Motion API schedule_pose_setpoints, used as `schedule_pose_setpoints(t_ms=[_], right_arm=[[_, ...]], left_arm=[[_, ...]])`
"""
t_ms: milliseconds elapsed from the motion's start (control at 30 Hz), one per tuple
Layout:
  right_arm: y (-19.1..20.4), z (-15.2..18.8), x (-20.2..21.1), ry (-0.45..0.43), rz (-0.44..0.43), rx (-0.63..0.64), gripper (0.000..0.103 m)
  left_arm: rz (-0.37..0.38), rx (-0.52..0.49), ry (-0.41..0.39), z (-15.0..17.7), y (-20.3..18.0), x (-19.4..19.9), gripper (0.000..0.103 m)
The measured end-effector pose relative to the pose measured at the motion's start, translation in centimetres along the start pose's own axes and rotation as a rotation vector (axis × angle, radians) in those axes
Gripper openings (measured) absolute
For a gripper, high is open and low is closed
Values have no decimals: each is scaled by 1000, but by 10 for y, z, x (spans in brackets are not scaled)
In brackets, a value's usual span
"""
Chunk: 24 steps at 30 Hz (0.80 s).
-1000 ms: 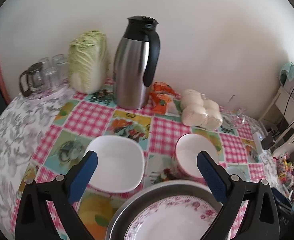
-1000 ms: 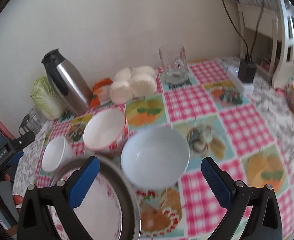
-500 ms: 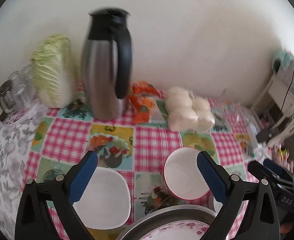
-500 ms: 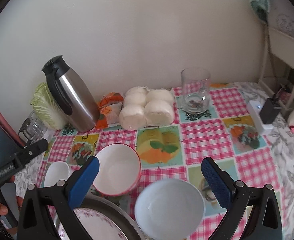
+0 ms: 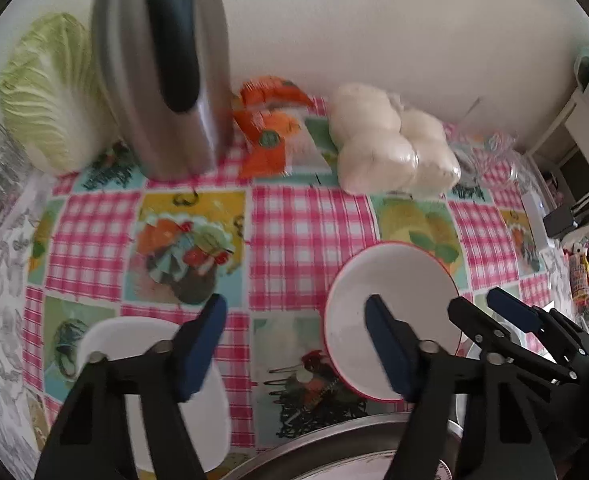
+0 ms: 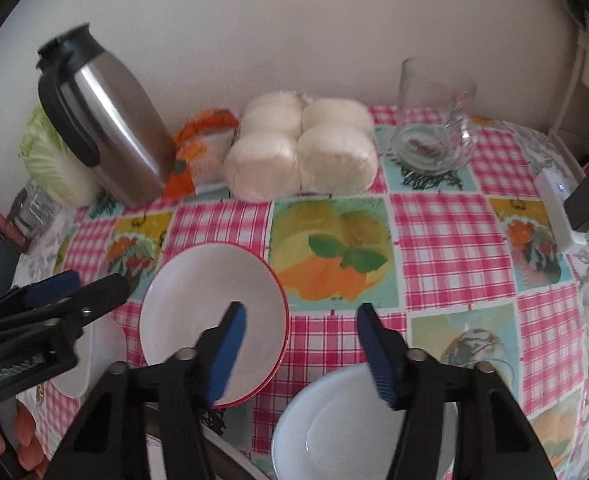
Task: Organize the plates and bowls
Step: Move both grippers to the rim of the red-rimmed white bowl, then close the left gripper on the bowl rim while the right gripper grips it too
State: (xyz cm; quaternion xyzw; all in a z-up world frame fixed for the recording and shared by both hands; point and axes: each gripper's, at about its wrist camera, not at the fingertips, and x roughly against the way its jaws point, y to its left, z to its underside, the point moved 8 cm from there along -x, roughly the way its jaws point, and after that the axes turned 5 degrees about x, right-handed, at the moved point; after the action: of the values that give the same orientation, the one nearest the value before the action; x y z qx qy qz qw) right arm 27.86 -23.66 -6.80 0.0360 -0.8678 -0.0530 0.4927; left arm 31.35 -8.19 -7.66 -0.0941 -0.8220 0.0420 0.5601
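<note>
A white bowl with a red rim (image 5: 390, 304) (image 6: 210, 304) stands on the checked tablecloth. My left gripper (image 5: 294, 344) hovers over its left wall; one fingertip (image 5: 386, 344) is above the bowl's inside, the other above a white square bowl (image 5: 150, 364). My right gripper (image 6: 302, 344) straddles the red-rimmed bowl's right wall, with its right fingertip (image 6: 378, 356) over a pale blue bowl (image 6: 350, 428). Both jaws are closing, and no pad presses on anything. A metal tray (image 5: 326, 440) holding a flowered plate lies at the near edge.
Along the wall stand a steel thermos jug (image 5: 162, 80), a cabbage (image 5: 46, 92), an orange packet (image 5: 270, 128), bagged white buns (image 6: 302, 148) and a glass mug (image 6: 434, 120). A white power strip with a black charger (image 6: 562, 208) lies at the right.
Both grippers have moved forward toward the wall and lower over the bowls. Their jaws have narrowed from wide open. The jug now looms large in the left wrist view.
</note>
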Motion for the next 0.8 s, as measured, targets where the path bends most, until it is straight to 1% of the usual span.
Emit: schedule_pose_setpoints(t_ms=[33, 133, 167, 200, 233, 300, 367, 500, 633, 800], right_arm=[[1, 1, -3, 10, 1, 7, 52], [3, 3, -11, 34, -3, 28, 37], [3, 4, -14, 42, -2, 31, 31], [2, 5, -17, 54, -2, 31, 29], [2, 7, -20, 66, -2, 31, 25], [2, 8, -25, 81, -14, 28, 22], [5, 8, -28, 89, -24, 38, 17], [11, 9, -36, 115, -15, 72, 13], [15, 12, -45, 138, -15, 77, 12], [18, 15, -53, 151, -6, 92, 12]], left_arm=[[8, 2, 14, 1, -3, -3, 62], [19, 4, 60, 7, -7, -15, 50], [15, 2, 80, 10, -9, -20, 42], [10, -2, 94, 12, -11, -24, 37], [9, -4, 101, 13, -12, -25, 36], [19, -9, 119, 17, -15, -32, 28], [23, -11, 140, 21, -17, -39, 25], [40, 8, 170, 24, -17, -49, 18], [84, 59, 193, 26, -14, -57, 18], [90, 61, 194, 26, -16, -60, 14]])
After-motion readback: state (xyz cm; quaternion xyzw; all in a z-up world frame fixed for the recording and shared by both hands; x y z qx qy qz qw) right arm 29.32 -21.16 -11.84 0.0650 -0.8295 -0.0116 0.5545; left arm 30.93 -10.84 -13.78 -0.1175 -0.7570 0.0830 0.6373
